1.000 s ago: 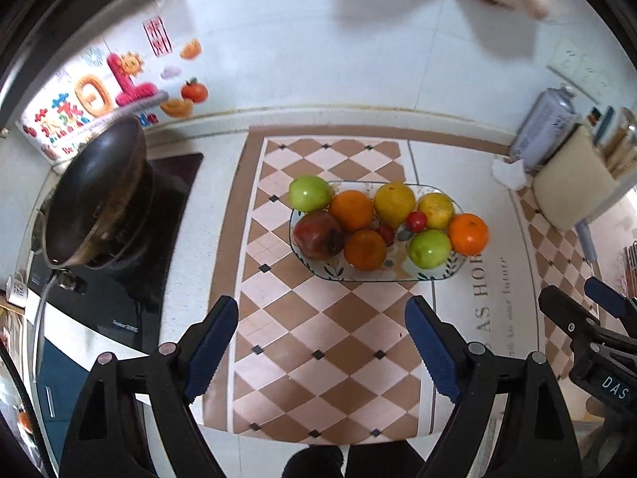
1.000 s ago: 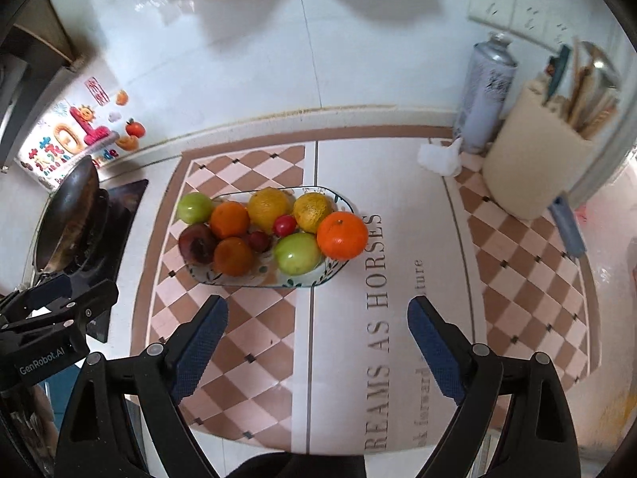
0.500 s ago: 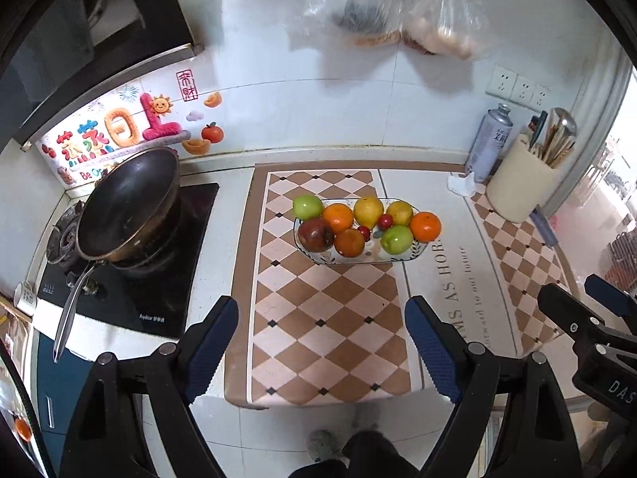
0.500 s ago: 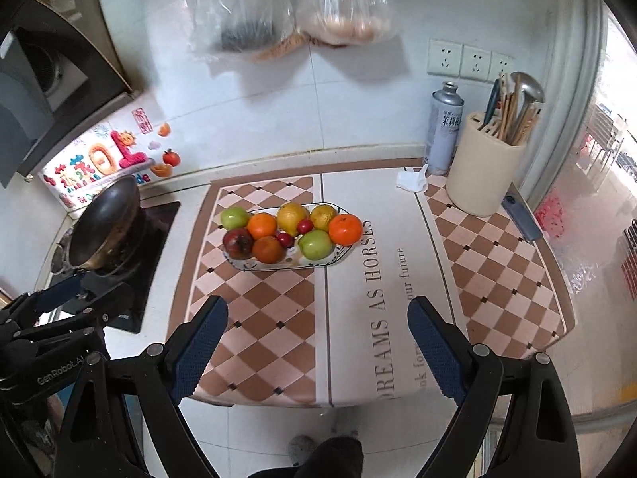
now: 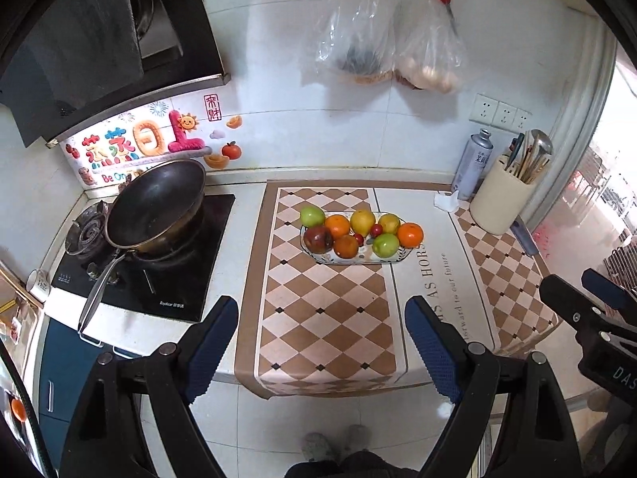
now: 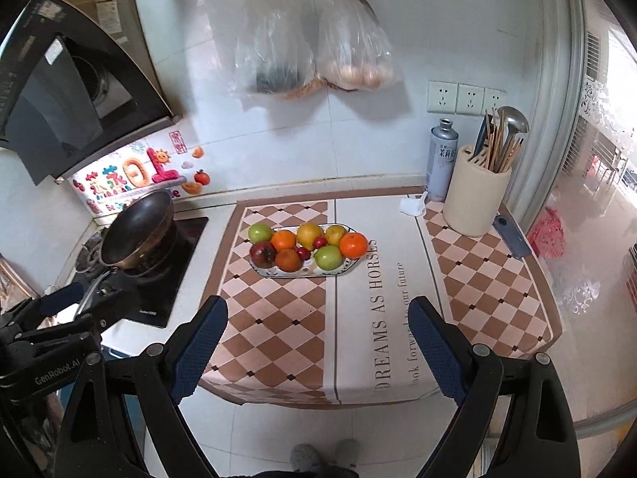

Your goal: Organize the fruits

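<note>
An oval patterned plate (image 5: 403, 255) (image 6: 350, 267) sits on the checkered mat, heaped with fruit: green apples (image 5: 312, 216) (image 6: 328, 257), oranges (image 5: 410, 235) (image 6: 353, 245), yellow citrus (image 5: 362, 221) (image 6: 309, 234), a dark red apple (image 5: 317, 238) (image 6: 262, 254) and small red fruits (image 5: 376, 230). My left gripper (image 5: 321, 342) hangs open well back from the counter's front edge, nothing between its blue pads. My right gripper (image 6: 318, 344) is likewise open and empty, held high and far from the plate.
A black wok (image 5: 157, 203) sits on the stove at left. A spray can (image 6: 441, 159), a utensil holder (image 6: 475, 195) and a crumpled tissue (image 6: 414, 205) stand at the right back. Plastic bags (image 6: 314, 55) and red scissors hang on the wall. Feet (image 6: 318, 454) show on the floor.
Both grippers have pulled back and up from the counter; the plate of fruit has shrunk in both views and the wall, bags and floor have come into sight. Both stay open.
</note>
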Action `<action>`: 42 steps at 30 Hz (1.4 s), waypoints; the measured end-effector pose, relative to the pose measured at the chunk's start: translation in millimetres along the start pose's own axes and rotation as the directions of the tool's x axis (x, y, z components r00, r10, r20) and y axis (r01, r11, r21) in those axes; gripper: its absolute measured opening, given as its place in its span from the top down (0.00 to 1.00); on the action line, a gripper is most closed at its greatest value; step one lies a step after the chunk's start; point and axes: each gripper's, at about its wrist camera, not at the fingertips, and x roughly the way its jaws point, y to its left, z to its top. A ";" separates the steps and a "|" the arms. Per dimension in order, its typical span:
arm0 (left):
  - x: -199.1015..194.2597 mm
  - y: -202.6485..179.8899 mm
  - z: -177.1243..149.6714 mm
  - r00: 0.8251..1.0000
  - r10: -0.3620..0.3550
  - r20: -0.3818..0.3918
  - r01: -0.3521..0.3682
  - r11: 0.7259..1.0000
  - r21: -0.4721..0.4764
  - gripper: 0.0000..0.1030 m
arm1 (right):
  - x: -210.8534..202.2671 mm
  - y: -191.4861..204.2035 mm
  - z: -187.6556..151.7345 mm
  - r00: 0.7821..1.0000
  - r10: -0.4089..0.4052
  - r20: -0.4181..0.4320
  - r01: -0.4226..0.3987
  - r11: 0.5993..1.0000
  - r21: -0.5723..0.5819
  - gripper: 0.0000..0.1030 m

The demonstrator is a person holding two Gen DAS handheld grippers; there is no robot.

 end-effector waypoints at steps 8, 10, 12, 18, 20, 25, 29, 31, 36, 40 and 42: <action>-33.1 -9.3 -9.9 0.999 0.023 0.044 -0.023 1.000 0.002 0.17 | -30.7 -0.5 -9.3 0.999 0.019 0.030 -0.019 1.000 -0.018 0.09; -38.2 -10.7 -10.8 0.998 0.026 0.051 -0.026 1.000 0.001 0.17 | -35.6 -1.4 -10.5 0.999 0.032 0.035 -0.031 0.999 -0.015 0.08; -41.4 -12.4 -12.1 0.998 0.031 0.058 -0.031 1.000 0.000 0.17 | -38.7 -1.9 -10.7 0.999 0.036 0.040 -0.035 0.999 -0.019 0.08; -38.0 -16.0 -12.3 0.997 0.045 0.070 -0.044 0.999 -0.011 0.17 | -32.9 -0.4 -6.2 0.997 0.058 0.041 -0.057 0.998 -0.027 0.06; -32.3 -16.2 -9.8 0.996 0.050 0.070 -0.048 0.999 -0.019 0.17 | -27.6 0.0 -3.5 0.997 0.055 0.050 -0.054 0.998 -0.032 0.02; -9.0 -14.7 0.5 0.994 0.084 0.066 -0.083 0.996 -0.027 0.17 | -2.6 -3.1 10.4 0.998 0.025 0.059 -0.024 0.999 -0.027 0.02; 13.1 -12.2 10.3 0.994 0.103 0.049 -0.101 0.994 -0.030 0.17 | 25.6 -8.9 24.1 0.999 0.006 0.040 -0.005 1.000 -0.014 0.02; 24.4 -11.4 15.4 0.993 0.111 0.044 -0.110 0.994 -0.028 0.17 | 41.1 -10.4 29.7 0.999 -0.005 0.031 0.006 1.000 -0.015 0.02; 53.7 -9.8 29.0 0.994 0.111 0.017 -0.111 0.994 -0.021 0.00 | 80.6 -10.4 39.7 1.000 -0.022 -0.008 0.021 0.999 -0.028 0.02; 70.1 -7.9 38.7 0.993 0.119 0.008 -0.119 0.993 -0.020 0.00 | 108.6 -11.6 45.3 0.999 -0.034 -0.036 0.033 0.999 -0.032 0.02; 79.8 -7.1 42.2 0.992 0.127 -0.004 -0.127 0.992 -0.018 0.00 | 119.4 -13.0 47.5 0.998 -0.041 -0.048 0.040 0.999 -0.028 0.02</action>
